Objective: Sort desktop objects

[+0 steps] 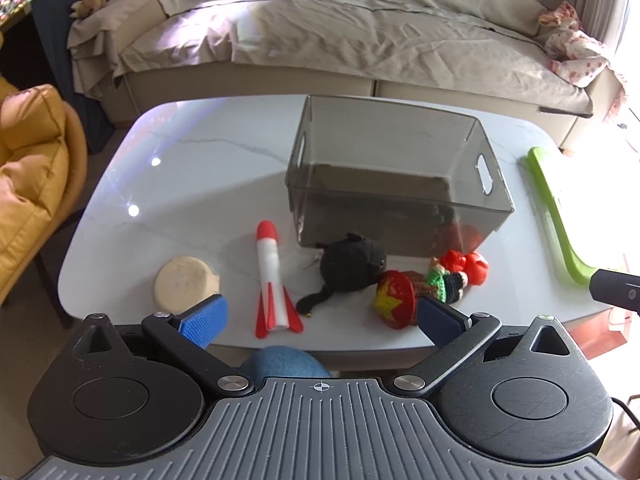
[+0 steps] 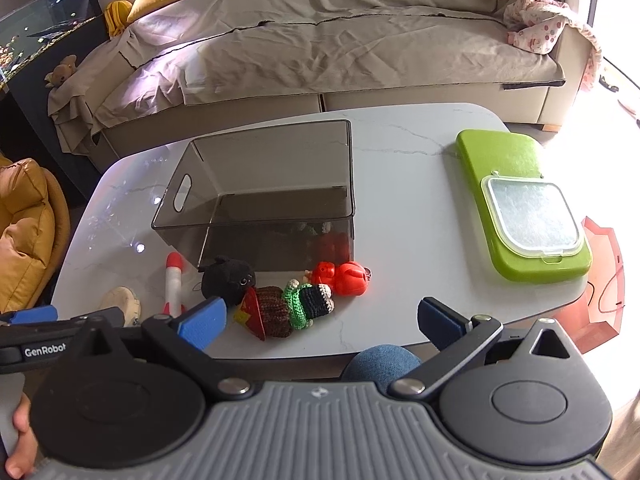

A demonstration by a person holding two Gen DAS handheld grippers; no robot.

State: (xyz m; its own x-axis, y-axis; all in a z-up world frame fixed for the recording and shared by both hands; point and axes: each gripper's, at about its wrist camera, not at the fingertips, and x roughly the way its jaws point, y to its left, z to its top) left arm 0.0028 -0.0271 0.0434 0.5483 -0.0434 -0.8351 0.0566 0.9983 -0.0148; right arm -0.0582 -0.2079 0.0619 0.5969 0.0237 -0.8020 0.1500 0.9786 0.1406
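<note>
A smoky clear bin stands empty on the white marble table; it also shows in the right wrist view. In front of it lie a red-and-white toy rocket, a black plush cat, a crocheted doll with a red star hat, an orange toy pig and a beige round puff. My left gripper is open and empty at the table's near edge. My right gripper is open and empty, to the right of the doll.
A green tray with a clear lidded box lies on the table's right side. A covered sofa stands behind the table, a yellow chair to the left. A blue-clad knee is under the near edge.
</note>
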